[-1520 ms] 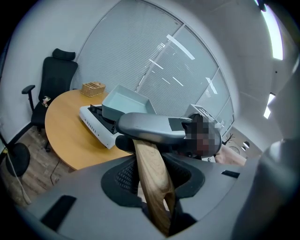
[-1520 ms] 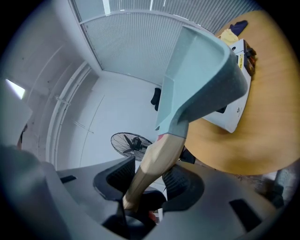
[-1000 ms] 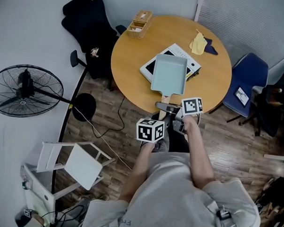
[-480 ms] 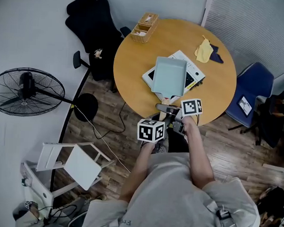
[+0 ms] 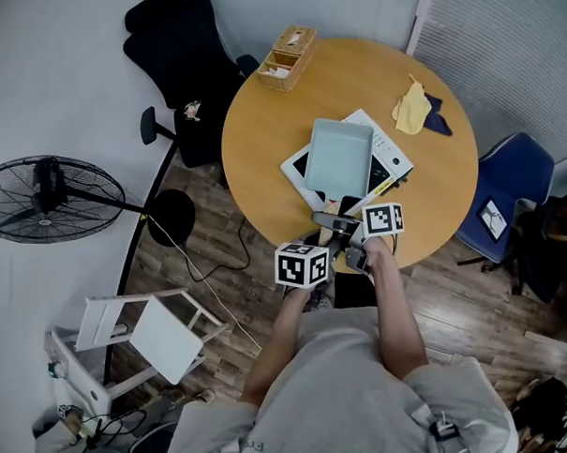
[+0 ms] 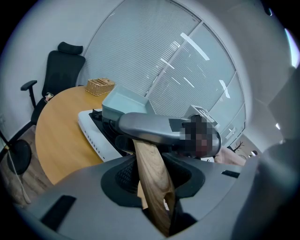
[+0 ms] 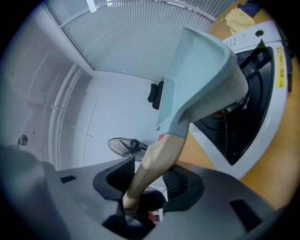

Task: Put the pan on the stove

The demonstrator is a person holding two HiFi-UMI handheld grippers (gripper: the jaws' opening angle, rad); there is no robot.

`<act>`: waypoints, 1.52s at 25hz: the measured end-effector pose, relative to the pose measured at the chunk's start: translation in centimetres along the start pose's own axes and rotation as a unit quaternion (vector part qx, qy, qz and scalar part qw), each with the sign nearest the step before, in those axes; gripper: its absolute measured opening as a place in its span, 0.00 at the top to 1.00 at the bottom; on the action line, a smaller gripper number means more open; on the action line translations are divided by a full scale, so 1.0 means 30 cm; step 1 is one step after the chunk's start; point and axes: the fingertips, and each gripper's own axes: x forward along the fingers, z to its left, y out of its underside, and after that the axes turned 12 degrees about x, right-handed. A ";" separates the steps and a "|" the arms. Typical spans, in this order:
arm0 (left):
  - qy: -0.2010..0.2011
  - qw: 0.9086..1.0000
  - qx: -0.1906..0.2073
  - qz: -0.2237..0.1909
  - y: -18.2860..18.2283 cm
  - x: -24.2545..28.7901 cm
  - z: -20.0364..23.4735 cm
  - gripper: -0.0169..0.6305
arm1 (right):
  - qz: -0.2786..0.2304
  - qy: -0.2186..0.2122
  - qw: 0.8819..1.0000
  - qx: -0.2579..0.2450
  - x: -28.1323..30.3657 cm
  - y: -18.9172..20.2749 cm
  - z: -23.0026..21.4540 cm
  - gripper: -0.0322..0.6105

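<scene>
Wooden pan handle (image 6: 147, 154) clamped: left gripper (image 6: 154, 180) beside right gripper (image 7: 143, 180) (adjacent).

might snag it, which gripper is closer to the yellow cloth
Right. The right gripper holds the pan handle short of the yellow cloth; the left gripper is further back-left.

**A:** From overhead we cannot make out how the left gripper (image 6: 154, 180) or the right gripper (image 7: 149, 182) closes. Their marker cubes (image 5: 302, 266) cover the jaws and most of the handle (image 6: 151, 159).

**B:** Agreed. The pan (image 5: 339, 156) hides the middle of the stove (image 5: 393, 162) from us too.

**A:** We find the contents of the basket (image 5: 284, 53) too small to tell.

**B:** And the stove runs off the right gripper view's edge.
</scene>
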 end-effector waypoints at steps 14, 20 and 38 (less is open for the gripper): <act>0.009 0.999 -0.013 0.034 0.037 0.105 0.033 0.75 | -0.001 0.000 1.000 0.006 -0.009 -0.051 -0.106 0.65; 0.016 0.999 -0.019 0.044 0.057 0.128 0.034 0.75 | -0.003 0.000 1.000 0.016 -0.016 -0.052 -0.140 0.65; 0.009 0.997 -0.029 0.068 0.104 0.169 0.049 0.77 | 0.007 0.010 1.000 0.024 -0.019 -0.047 -0.200 0.65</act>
